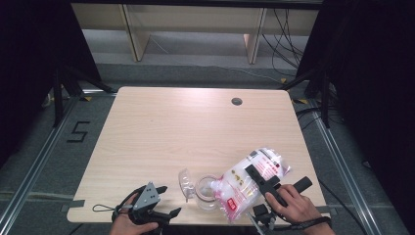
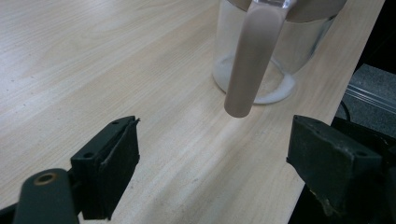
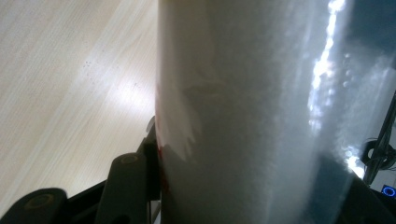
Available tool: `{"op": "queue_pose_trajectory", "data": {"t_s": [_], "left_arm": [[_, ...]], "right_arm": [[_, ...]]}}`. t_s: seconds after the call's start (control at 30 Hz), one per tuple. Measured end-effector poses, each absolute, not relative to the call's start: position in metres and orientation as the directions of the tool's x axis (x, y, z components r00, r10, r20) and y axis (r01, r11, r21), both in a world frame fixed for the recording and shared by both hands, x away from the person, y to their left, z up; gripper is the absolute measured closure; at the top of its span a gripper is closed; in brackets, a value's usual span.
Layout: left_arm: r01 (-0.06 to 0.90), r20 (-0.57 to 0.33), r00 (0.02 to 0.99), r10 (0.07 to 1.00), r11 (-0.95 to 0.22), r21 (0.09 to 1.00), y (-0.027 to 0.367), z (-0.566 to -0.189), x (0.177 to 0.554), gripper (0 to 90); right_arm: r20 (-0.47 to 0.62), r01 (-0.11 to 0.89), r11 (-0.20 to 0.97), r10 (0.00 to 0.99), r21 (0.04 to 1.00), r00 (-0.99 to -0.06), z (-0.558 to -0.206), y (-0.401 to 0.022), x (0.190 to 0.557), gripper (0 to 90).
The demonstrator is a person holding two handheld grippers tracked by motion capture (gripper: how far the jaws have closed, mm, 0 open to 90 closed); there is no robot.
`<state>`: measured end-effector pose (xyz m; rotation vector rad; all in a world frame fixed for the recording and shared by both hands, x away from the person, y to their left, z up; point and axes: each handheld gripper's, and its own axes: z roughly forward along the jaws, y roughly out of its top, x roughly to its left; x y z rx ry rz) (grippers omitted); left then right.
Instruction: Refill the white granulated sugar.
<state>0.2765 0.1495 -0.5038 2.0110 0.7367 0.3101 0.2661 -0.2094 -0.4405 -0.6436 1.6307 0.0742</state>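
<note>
One plastic bag [image 1: 250, 182] of white granular stuff, clear film with red-and-white printing — the label is too small and blurred to read, no brand made out. It is held tilted at the near right part of the desk [image 1: 195, 127], its lower end over the mouth of one clear glass jar [image 1: 207, 192] that stands near the front edge. The right tool [image 1: 263, 182] grasps the bag around its middle, black jaws partly apart with the bag's bulk pressed between them; in the right gripper view the bag [image 3: 252, 112] rises close against the lens, one jaw at its left side, red print just visible at that edge. One clear lid [image 1: 186, 182] lies on the desk just left of the jar, tipped on its side. The left tool [image 1: 152, 200] sits at the front left edge of the desk, well apart from the jar, released — jaws wide with nothing between them. In the left gripper view the jar [image 2: 275, 51] stands ahead of those jaws with a thin layer of white at its bottom, and a pale brownish handle [image 2: 250, 65] hangs down its front. One round grommet hole [image 1: 237, 101] at the far right of the desk. A black "5" [image 1: 78, 131] is marked on the floor to the left of the desk. Count: two tools, one bag, one jar, one lid.
</note>
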Motion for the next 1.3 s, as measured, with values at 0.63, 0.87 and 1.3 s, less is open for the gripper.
{"op": "queue_pose_trajectory", "data": {"t_s": [0.63, 0.87, 1.3], "left_arm": [[0.368, -0.063, 0.788, 0.612, -0.387, 0.845, 0.1503, -0.5034, 0.2766, 16.1], [0.370, -0.065, 0.788, 0.613, -0.385, 0.846, 0.1502, -0.5035, 0.2767, 16.1], [0.376, -0.069, 0.789, 0.611, -0.391, 0.840, 0.1500, -0.5031, 0.2762, 16.1]], "right_arm": [[-0.931, -0.450, 0.833, -0.364, -0.321, -0.009, -0.4389, -0.2094, 0.2655, 52.6], [-0.929, -0.455, 0.828, -0.369, -0.327, -0.004, -0.4385, -0.2088, 0.2649, 52.7], [-0.930, -0.452, 0.832, -0.367, -0.320, -0.015, -0.4372, -0.2097, 0.2640, 52.9]]}}
